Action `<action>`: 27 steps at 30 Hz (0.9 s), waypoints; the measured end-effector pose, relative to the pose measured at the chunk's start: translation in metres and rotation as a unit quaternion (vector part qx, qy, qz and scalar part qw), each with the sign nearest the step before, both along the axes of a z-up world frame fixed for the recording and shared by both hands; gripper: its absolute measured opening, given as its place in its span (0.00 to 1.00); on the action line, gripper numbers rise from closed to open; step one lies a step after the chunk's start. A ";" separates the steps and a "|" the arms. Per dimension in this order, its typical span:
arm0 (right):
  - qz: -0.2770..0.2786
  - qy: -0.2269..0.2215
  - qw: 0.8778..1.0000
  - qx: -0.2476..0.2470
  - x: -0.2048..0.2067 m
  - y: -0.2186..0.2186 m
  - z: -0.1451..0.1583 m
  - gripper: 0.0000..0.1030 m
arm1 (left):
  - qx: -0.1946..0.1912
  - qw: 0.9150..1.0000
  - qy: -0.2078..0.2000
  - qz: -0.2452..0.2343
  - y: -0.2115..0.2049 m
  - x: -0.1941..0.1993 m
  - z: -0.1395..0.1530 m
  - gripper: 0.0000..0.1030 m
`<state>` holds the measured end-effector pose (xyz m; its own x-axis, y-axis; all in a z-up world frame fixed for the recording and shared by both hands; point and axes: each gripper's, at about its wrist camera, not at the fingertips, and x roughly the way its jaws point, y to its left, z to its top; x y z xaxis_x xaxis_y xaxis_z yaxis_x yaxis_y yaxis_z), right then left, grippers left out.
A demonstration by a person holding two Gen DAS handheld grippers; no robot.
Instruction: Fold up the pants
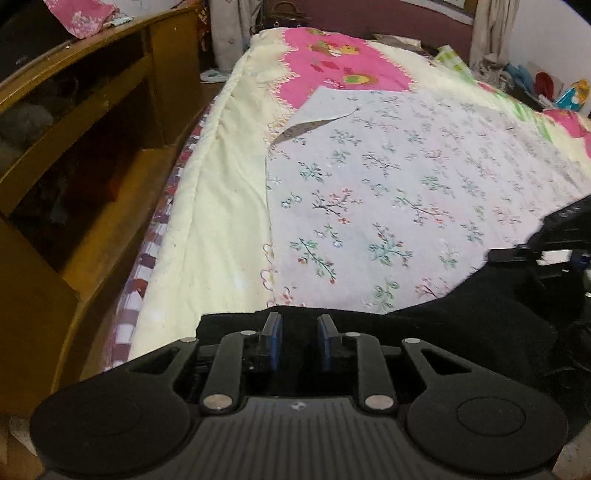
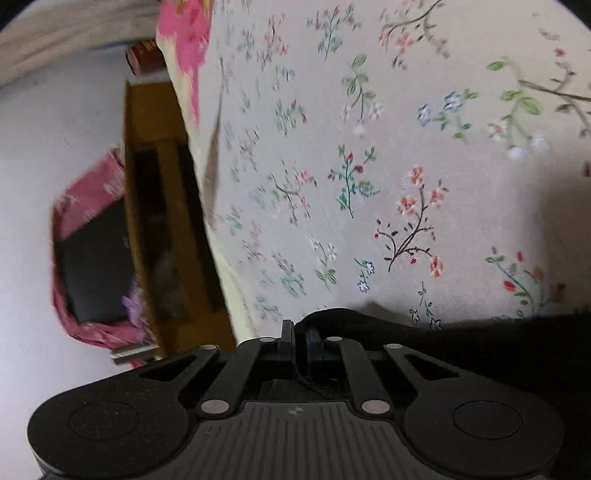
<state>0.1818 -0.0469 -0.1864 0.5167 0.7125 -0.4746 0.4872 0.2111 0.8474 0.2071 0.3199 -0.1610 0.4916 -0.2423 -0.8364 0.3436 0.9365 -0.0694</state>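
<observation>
Right gripper [image 2: 300,339] pinching black pants [image 2: 480,343].

A bed [image 1: 207,229] with cream quilt and floral sheet [image 1: 406,184] lies before me. A wooden shelf unit [image 1: 92,147] runs along its left edge. Curtains [image 1: 491,33] hang at the far wall.

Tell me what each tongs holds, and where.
Right tongs pinch the black pants at a bunched edge. Left tongs stand open, gripping nothing.

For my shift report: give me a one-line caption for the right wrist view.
Right gripper shut on black pants over the floral sheet.
</observation>
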 end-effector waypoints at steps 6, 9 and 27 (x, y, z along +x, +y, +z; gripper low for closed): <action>-0.096 -0.051 0.993 -0.047 0.011 -0.039 0.015 0.00 | 0.012 0.996 0.054 0.075 0.007 0.011 -0.041 0.20; -0.053 -0.075 0.992 -0.089 0.029 -0.042 0.033 0.00 | 0.027 0.997 0.029 0.059 0.000 0.001 -0.025 0.20; 0.048 0.000 0.971 -0.234 0.026 0.023 0.004 0.00 | 0.060 0.985 0.031 0.160 0.029 -0.021 0.001 0.17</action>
